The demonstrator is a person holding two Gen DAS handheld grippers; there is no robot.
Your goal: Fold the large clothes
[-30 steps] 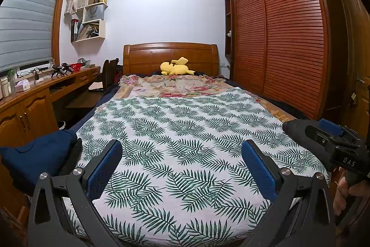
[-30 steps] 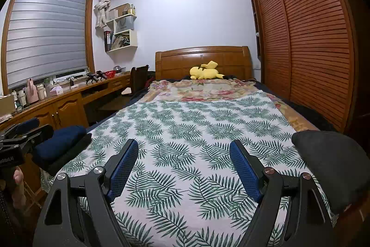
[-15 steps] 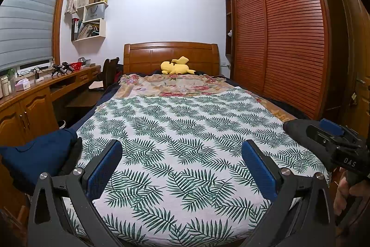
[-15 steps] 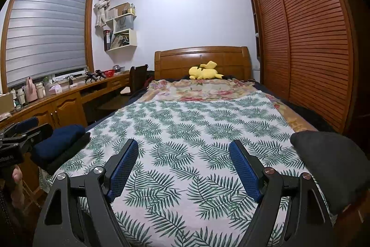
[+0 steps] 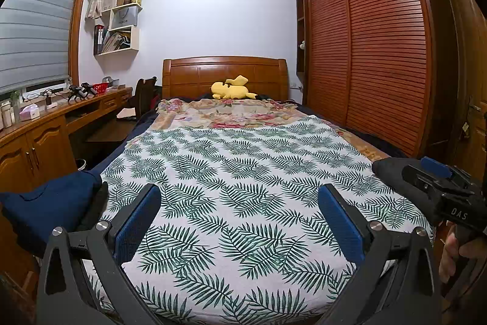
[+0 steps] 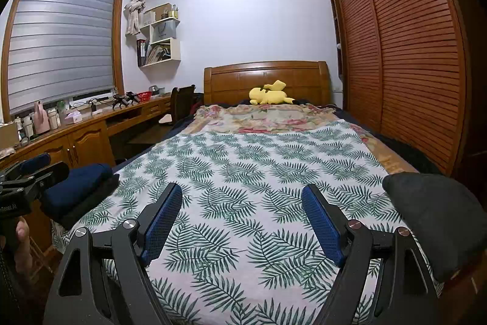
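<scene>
Currently, you hold both grippers above the near end of the bed [image 5: 243, 160], each aimed toward the far headboard [image 5: 225, 72].

1. Far left: a wooden desk [image 6: 91, 124] runs along the window wall.
2. Near left corner of the bed: folded navy clothes [image 5: 51, 203] rest on a darker folded piece, just beside the leaf-print sheet [image 6: 258, 172].
3. Left gripper [image 5: 240, 221]: your fingers stand wide apart, with nothing between the blue pads [image 5: 137, 224].
4. Right gripper [image 6: 243, 221]: your fingers are likewise spread wide and hold nothing.
5. Near right corner of the bed: a dark grey folded garment [image 6: 432, 212] lies on the sheet's edge.
6. Far right: the slatted wardrobe [image 6: 411, 51] flanks the bed.
7. A yellow plush toy [image 5: 231, 89] lies at the headboard.
</scene>
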